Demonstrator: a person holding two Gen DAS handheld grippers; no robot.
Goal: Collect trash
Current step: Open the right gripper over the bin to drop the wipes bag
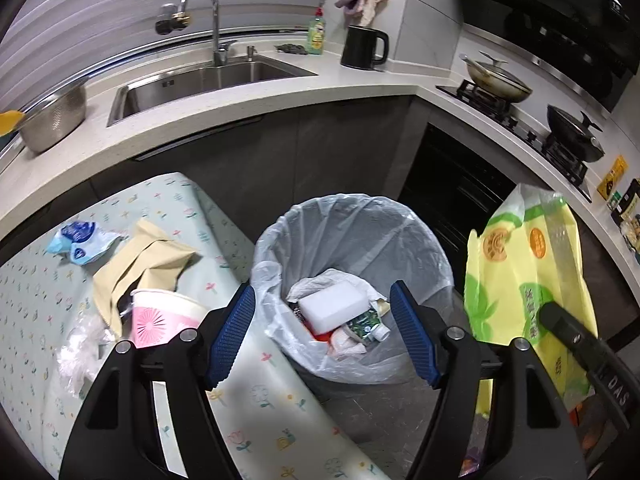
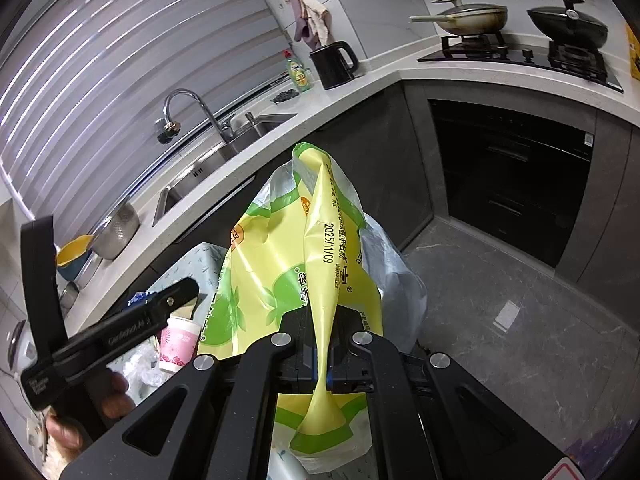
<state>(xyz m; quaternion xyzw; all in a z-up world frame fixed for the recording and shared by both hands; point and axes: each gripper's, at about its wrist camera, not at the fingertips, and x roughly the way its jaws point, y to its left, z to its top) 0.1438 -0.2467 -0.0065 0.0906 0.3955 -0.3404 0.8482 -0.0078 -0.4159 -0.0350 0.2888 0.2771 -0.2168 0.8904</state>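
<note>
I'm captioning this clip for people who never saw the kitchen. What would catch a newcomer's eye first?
First, the yellow-green plastic bag, pinched in the shut right gripper and hanging beside the lined trash bin. Next, the bin on the floor, holding a white sponge and wrappers, framed by the open left gripper. Left of it, a pink paper cup lies among scraps on the floral tablecloth.

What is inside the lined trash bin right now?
In the trash bin: a white sponge block, a crumpled green tube, white paper scraps and something red beneath. Whatever lies lower is covered by these.
</note>
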